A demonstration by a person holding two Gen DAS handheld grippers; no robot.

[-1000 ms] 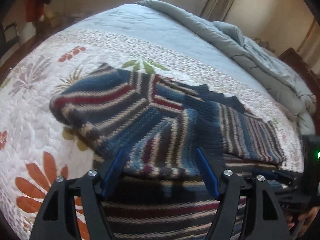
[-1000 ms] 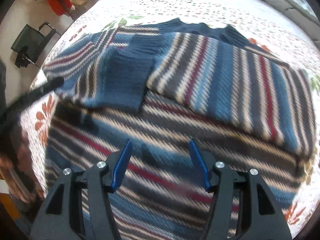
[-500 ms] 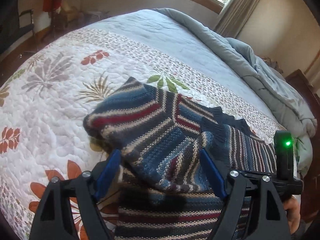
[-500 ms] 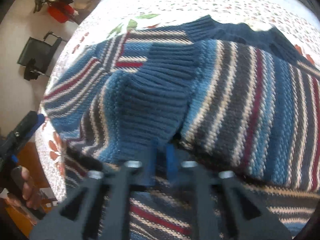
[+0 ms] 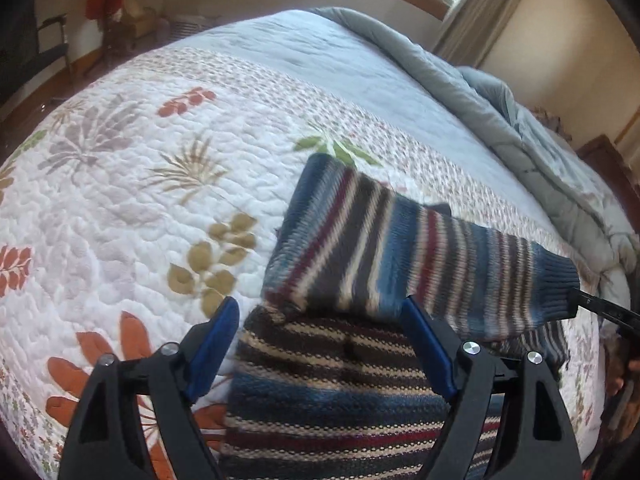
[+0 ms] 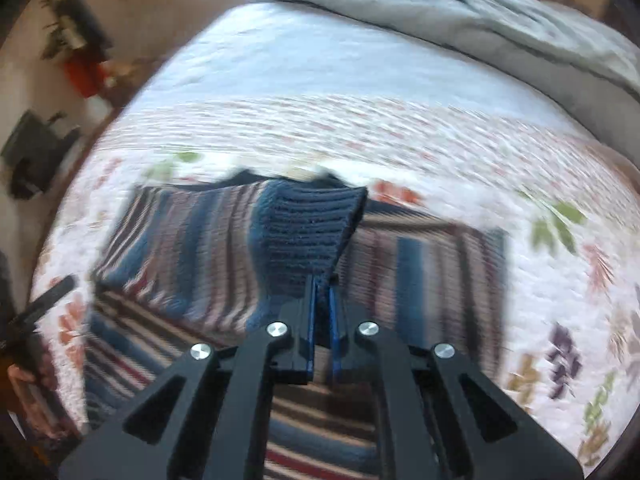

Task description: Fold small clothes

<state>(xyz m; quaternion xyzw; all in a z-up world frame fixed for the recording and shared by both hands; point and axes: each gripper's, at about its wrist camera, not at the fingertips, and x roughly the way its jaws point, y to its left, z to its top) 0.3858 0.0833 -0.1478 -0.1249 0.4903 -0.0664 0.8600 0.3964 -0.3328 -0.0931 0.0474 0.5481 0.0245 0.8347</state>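
A small knit sweater (image 5: 344, 384) with blue, dark, cream and red stripes lies on the floral quilt (image 5: 132, 208). My left gripper (image 5: 320, 336) is open and empty, just above the sweater's near body. My right gripper (image 6: 322, 300) is shut on the sleeve's dark blue ribbed cuff (image 6: 308, 232) and holds it lifted. In the left wrist view the sleeve (image 5: 400, 256) stretches across the sweater to the right, its cuff (image 5: 556, 292) held by the right gripper's tip at the frame edge. The right wrist view is motion-blurred.
A grey duvet (image 5: 520, 120) is bunched along the bed's far right side. The quilt's left edge drops to the floor, with a dark chair (image 6: 36, 152) and red items (image 6: 84, 76) beyond it. A window and curtain (image 5: 468, 12) stand behind the bed.
My right gripper closed on the sleeve cuff and pulled it up and to the right, stretching the sleeve across the sweater. My left gripper stayed open and drew back a little.
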